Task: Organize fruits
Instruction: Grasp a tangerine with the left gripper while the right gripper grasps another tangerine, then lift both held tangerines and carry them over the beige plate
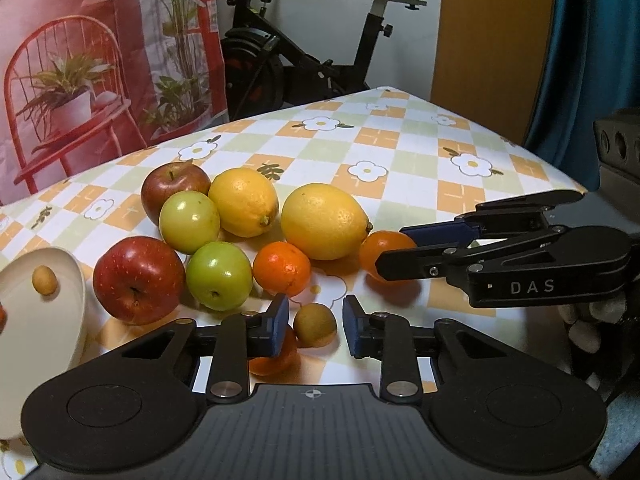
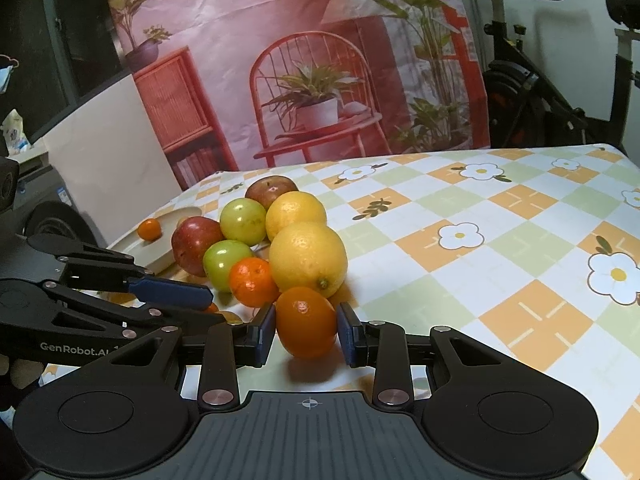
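Note:
Fruit is piled on the checked flower tablecloth (image 1: pixel 400 152): two red apples (image 1: pixel 138 280), two green fruits (image 1: pixel 219 275), two lemons (image 1: pixel 324 222) and a mandarin (image 1: pixel 282 269). My left gripper (image 1: pixel 316 326) stands narrowly open around a small brown fruit (image 1: pixel 315 324) that rests on the cloth, with a sliver of gap at each pad. A small orange (image 1: pixel 272 360) lies partly under its left finger. My right gripper (image 2: pixel 307 330) is shut on an oval orange fruit (image 2: pixel 306 322) in front of the near lemon (image 2: pixel 308 258). Each gripper also shows from the side: the left gripper (image 2: pixel 218 307) and the right gripper (image 1: pixel 391 249).
A cream plate (image 1: pixel 40 320) at the pile's left holds a small brown fruit (image 1: pixel 44 279); in the right wrist view the plate (image 2: pixel 176 218) also carries a small orange (image 2: pixel 149 229). An exercise bike (image 1: pixel 304 60) and a printed red backdrop (image 2: pixel 280 60) stand behind the table.

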`<state>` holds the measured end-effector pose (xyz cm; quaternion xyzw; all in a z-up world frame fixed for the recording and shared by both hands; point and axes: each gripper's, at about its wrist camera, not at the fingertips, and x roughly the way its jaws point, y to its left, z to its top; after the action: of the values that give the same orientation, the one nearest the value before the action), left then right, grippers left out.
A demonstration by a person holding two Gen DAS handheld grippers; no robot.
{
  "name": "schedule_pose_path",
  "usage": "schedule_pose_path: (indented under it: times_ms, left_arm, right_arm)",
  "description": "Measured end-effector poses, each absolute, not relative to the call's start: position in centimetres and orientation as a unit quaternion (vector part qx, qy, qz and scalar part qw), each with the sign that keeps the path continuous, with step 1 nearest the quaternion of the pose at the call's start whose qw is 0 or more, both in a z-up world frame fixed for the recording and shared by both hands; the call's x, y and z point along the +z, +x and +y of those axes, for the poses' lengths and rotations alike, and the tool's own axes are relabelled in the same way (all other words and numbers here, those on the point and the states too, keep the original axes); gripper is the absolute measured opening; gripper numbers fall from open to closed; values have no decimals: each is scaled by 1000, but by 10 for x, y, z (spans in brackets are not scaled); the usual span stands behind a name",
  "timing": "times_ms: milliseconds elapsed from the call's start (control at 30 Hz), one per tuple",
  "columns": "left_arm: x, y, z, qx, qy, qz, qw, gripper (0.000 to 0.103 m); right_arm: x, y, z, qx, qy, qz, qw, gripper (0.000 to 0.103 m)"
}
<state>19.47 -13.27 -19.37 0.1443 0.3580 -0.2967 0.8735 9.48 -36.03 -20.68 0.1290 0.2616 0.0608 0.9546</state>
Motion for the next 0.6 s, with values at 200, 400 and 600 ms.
schedule_pose_path:
  times_ms: [200, 400, 600]
  left_arm:
    - [-191, 196, -126, -278, 144, 354, 881, 32]
    - [-187, 201, -117, -255, 124, 357, 890, 32]
    - [-189, 209, -97, -226, 73, 385, 892, 34]
  right_arm:
    - [-207, 95, -360, 61, 128, 262, 955, 31]
    - [-209, 95, -360, 61, 128, 263, 954, 31]
    - [-209, 96, -359, 61, 128, 264, 954, 31]
